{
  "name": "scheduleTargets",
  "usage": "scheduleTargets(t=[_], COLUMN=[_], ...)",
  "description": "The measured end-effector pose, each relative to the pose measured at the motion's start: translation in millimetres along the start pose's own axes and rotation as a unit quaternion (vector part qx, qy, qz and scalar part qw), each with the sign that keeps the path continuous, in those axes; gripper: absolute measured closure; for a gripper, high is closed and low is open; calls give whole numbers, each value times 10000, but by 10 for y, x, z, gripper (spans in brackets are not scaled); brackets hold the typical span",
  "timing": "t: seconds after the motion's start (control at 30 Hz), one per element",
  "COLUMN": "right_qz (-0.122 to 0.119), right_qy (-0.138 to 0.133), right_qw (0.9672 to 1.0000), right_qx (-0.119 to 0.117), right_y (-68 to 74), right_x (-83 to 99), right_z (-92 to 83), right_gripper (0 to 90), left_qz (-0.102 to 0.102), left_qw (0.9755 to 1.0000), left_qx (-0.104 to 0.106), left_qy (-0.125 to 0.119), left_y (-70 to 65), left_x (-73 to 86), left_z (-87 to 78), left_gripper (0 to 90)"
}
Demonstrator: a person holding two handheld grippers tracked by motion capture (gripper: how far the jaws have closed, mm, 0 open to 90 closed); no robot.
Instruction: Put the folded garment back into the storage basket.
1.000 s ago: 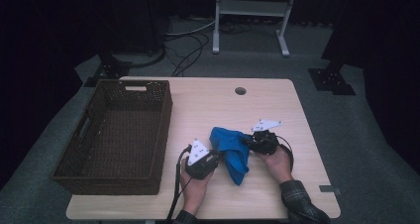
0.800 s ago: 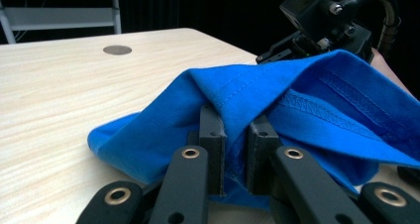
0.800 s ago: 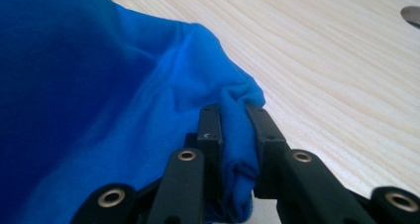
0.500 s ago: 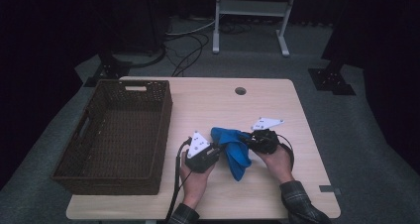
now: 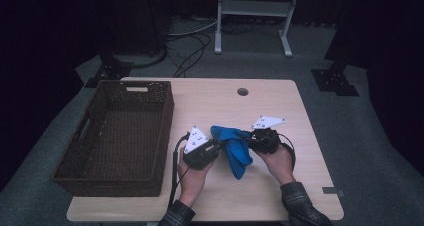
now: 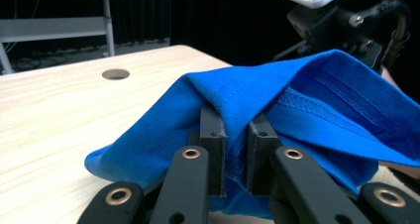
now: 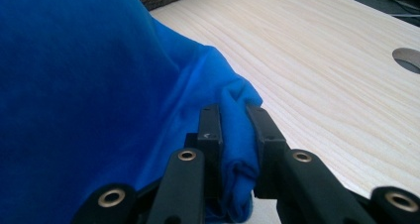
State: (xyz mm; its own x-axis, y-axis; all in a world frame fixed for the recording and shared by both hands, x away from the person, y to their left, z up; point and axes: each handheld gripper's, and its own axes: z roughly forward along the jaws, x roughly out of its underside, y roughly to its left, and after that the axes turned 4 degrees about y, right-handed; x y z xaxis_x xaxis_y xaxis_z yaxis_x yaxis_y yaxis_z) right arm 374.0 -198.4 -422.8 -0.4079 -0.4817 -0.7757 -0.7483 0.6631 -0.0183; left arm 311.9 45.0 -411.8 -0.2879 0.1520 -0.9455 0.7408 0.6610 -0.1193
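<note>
High view: a blue cloth (image 5: 234, 147) is held between the two tools near the front middle of the table (image 5: 220, 106), its upper edge stretched from one tool to the other and its lower part hanging in a fold toward the table top. The left tool (image 5: 212, 147) is in the person's left hand (image 5: 192, 173), at the cloth's left end; the right tool (image 5: 252, 138) is in the right hand (image 5: 276, 162), at its right end. A dark wicker basket (image 5: 117, 136) stands on the left part of the table, apart from the cloth. A round hole (image 5: 243, 92) sits in the table top near the far edge. Left gripper view: the left tool (image 6: 233, 130) is closed on a stitched hem of the blue cloth (image 6: 297, 100), the fabric pinched between both pads and draping down on either side; the right tool's body is visible behind the cloth at upper right. Right gripper view: the right tool (image 7: 233, 125) is clamped on a bunched fold of the blue cloth (image 7: 74, 75), which spreads across the left of the picture, with the bare table (image 7: 322, 60) behind.
</note>
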Motion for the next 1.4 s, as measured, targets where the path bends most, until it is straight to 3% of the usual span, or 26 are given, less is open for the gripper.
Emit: scheduleTargets(t=[0.27, 0.47, 0.8, 1.03, 1.4], right_qz=[8, -10, -8, -81, -158], right_qy=[-96, -180, -269, -291, -381], right_qw=[10000, 9998, 9996, 9995, 9991], right_qx=[1, 12, 75, 116, 105], right_y=[64, 116, 167, 229, 309], right_x=[-102, -176, -267, -376, -561], right_z=[-36, -38, -37, -37, -1], right_gripper=[782, 783, 783, 783, 782], left_qz=[-78, 11, 138, 195, 128], left_qw=[9991, 9973, 9960, 9961, 9960], left_qx=[58, 49, 163, 209, 155], left_qy=[-415, -730, -866, -831, -868], left_y=[70, 108, 150, 209, 320], left_x=[-125, -212, -305, -371, -450], left_z=[-131, -258, -350, -446, -614], left_gripper=[822, 823, 823, 824, 824])
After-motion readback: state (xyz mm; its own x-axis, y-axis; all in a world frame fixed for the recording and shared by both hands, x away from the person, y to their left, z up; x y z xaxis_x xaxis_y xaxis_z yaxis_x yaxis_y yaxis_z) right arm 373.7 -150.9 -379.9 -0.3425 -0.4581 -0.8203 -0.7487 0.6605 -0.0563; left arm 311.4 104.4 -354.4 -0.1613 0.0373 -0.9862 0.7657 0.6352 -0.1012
